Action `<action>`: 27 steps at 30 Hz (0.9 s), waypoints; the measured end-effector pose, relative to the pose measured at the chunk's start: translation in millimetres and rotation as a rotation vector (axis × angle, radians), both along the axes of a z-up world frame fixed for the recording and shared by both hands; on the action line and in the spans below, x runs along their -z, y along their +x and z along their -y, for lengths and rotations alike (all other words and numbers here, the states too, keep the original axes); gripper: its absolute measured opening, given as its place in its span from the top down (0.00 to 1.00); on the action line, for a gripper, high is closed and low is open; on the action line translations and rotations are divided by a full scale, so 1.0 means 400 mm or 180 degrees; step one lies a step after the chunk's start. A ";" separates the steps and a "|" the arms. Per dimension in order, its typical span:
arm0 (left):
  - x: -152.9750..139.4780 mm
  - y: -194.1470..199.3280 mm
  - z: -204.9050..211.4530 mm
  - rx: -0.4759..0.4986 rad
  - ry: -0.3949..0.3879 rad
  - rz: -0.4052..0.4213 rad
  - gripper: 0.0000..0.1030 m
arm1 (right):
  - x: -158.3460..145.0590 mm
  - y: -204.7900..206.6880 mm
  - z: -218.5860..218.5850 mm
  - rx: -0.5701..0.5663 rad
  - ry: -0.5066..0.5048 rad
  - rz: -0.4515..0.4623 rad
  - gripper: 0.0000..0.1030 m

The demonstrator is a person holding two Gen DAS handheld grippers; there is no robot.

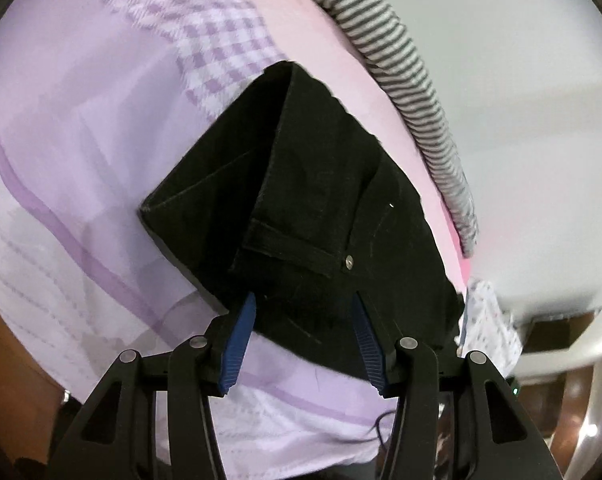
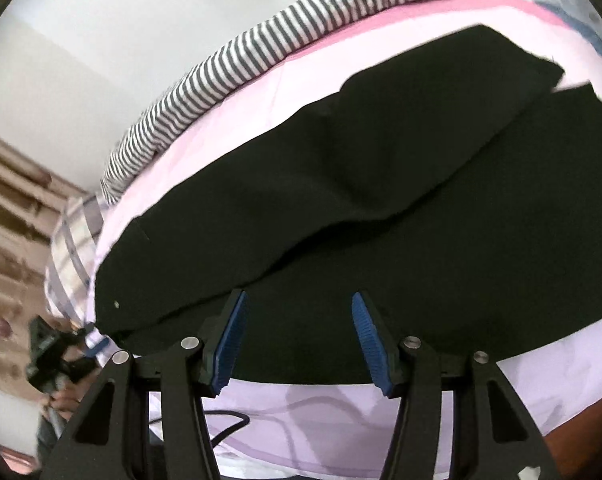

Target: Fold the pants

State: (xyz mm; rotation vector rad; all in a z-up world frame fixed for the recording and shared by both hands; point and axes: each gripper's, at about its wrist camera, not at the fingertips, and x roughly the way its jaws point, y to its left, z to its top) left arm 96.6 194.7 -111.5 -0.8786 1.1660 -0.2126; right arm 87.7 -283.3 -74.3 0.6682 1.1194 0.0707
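Both hand-held grippers, left [image 1: 304, 308] and right [image 2: 299, 306], stand half-wide and empty above the pants [image 1: 313, 184] on the bed [image 1: 81, 168]; I would pinch both layers near the edge before folding.

— Any writing, label or number you can read here?

— None. The black pants [image 1: 325, 200] ahead of the tongs show only seams and a plain metal rivet [image 1: 348, 261], with no brand tag legible.

— And the bedding beyond?

— Only patterns: lilac checks on the sheet [image 1: 81, 160], grey stripes on the cloth [image 2: 237, 60]. No lettering.
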 end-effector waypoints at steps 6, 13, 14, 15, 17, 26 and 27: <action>0.039 0.033 0.010 -0.0154 -0.0108 -0.0060 0.51 | 0.027 0.000 0.010 0.0122 0.0077 -0.0048 0.49; 0.035 0.030 0.015 -0.0320 -0.0053 0.0168 0.76 | 0.063 -0.008 0.045 0.0363 0.0196 -0.0065 0.49; 0.030 0.029 0.015 -0.0334 -0.0049 0.0191 0.77 | 0.068 -0.009 0.051 0.0408 0.0212 -0.0067 0.49; 0.025 0.030 0.015 -0.0334 -0.0030 0.0209 0.78 | 0.074 -0.008 0.058 0.0456 0.0239 -0.0058 0.49; 0.008 0.029 0.016 -0.0336 0.0010 0.0268 0.78 | 0.085 -0.004 0.071 0.0545 0.0304 -0.0027 0.49; -0.024 0.036 0.003 -0.0320 0.0035 0.0325 0.80 | 0.120 0.047 0.121 0.0881 0.0632 0.0147 0.57; -0.025 0.037 0.002 -0.0321 0.0034 0.0322 0.80 | 0.124 0.054 0.130 0.0928 0.0650 0.0153 0.60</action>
